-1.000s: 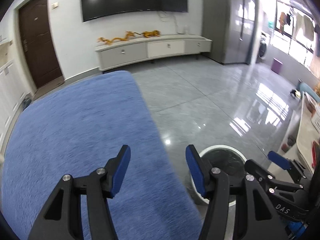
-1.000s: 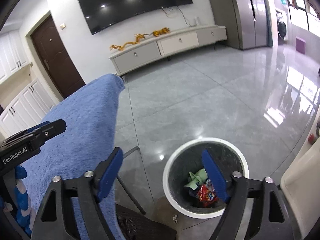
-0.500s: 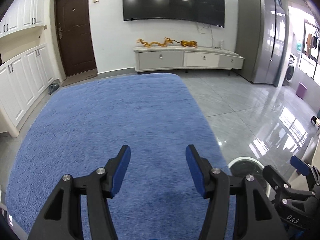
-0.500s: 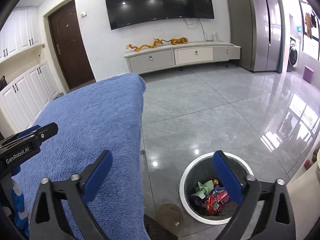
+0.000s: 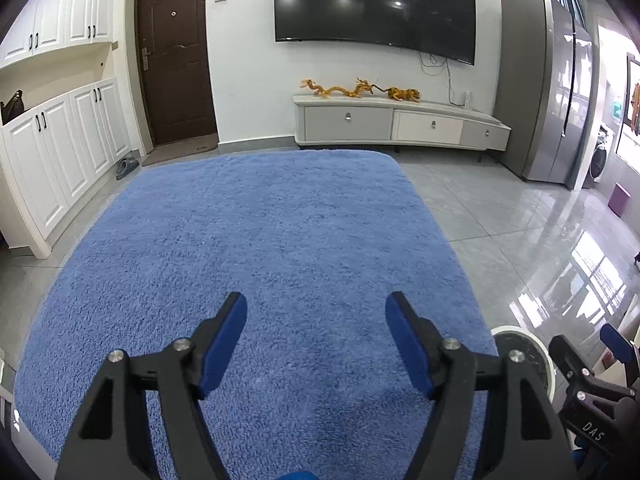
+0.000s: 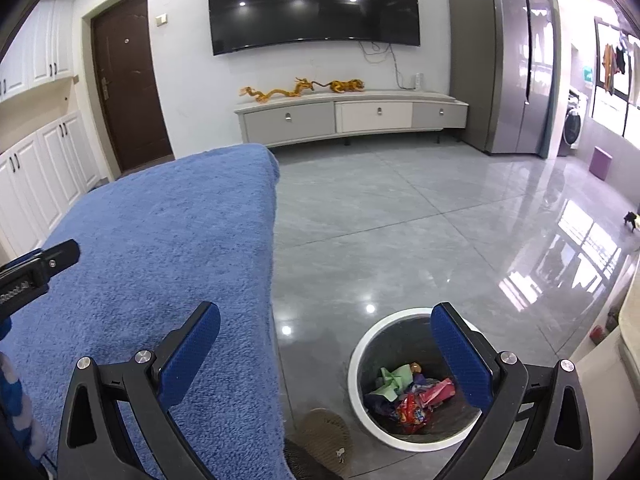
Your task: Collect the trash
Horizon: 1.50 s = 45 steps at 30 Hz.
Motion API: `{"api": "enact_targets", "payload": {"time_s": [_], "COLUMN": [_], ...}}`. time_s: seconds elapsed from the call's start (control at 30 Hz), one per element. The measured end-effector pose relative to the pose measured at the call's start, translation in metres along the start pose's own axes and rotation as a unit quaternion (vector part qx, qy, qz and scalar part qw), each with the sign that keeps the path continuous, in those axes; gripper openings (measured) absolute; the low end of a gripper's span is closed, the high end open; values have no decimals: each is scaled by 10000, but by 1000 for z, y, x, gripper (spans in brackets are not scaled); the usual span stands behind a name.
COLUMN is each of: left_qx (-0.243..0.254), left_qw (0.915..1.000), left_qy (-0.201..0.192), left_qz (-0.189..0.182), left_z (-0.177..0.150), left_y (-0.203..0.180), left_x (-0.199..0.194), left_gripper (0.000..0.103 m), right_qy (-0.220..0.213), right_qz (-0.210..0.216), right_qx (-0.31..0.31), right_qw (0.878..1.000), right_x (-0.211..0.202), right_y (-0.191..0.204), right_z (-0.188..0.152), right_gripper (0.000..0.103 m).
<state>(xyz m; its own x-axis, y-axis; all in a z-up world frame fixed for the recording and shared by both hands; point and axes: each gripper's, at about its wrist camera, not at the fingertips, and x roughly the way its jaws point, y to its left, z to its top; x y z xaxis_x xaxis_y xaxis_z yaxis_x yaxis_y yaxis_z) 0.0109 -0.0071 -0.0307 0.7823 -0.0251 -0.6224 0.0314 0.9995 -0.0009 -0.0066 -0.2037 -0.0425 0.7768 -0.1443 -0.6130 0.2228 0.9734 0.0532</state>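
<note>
The round white-rimmed grey waste bin (image 6: 416,380) is standing on the glossy grey tiled floor (image 6: 400,220), just beside the edge of the blue fluffy cloth-covered surface (image 5: 260,240). The crumpled trash, green paper and red foil wrappers (image 6: 412,394), is lying at the bin's bottom. Judged from its look, this trash is light, soft and crushable, the foil probably slippery; any further piece is best being pinched across a raised fold, not a flat face. No loose trash is showing on the blue surface.

The left gripper (image 5: 316,344) is hovering above the blue surface, its jaws standing moderately apart and holding nothing; they have just been opening. The right gripper (image 6: 324,356) is hanging near the surface's edge, its jaws standing fully wide and empty, having also just been opening, with the bin appearing behind its right finger.

Compared with one second ago, both views are now sitting level instead of tilted, and the left view is showing far more blue surface and less of the bin.
</note>
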Motion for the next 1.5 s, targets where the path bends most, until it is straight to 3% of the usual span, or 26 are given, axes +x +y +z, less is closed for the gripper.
{"api": "enact_targets", "payload": {"time_s": [0.37,0.5,0.83,1.5], "left_qx": [28,84,220,352], "left_qw": [10000,10000,9998,9992], "left_qy": [13,-12,-4,60], "left_qz": [-12,-11,-34,-154], "left_z": [-3,-5,-8,-14], "left_y": [-3,-6,-13,-20], "left_x": [4,6,8,13], "left_gripper": [72,79,82,83], "right_qy": [-137,-136,-199,-262], "right_qz": [-104,-162,-342,-420], "right_qx": [192,246,231,246], "right_qw": [9997,9995,9990,9985], "right_x": [0,2,-1,-7], "right_y": [-8,-11,-13,-17], "right_z": [1,2,3,6], "right_gripper": [103,103,103,103]}}
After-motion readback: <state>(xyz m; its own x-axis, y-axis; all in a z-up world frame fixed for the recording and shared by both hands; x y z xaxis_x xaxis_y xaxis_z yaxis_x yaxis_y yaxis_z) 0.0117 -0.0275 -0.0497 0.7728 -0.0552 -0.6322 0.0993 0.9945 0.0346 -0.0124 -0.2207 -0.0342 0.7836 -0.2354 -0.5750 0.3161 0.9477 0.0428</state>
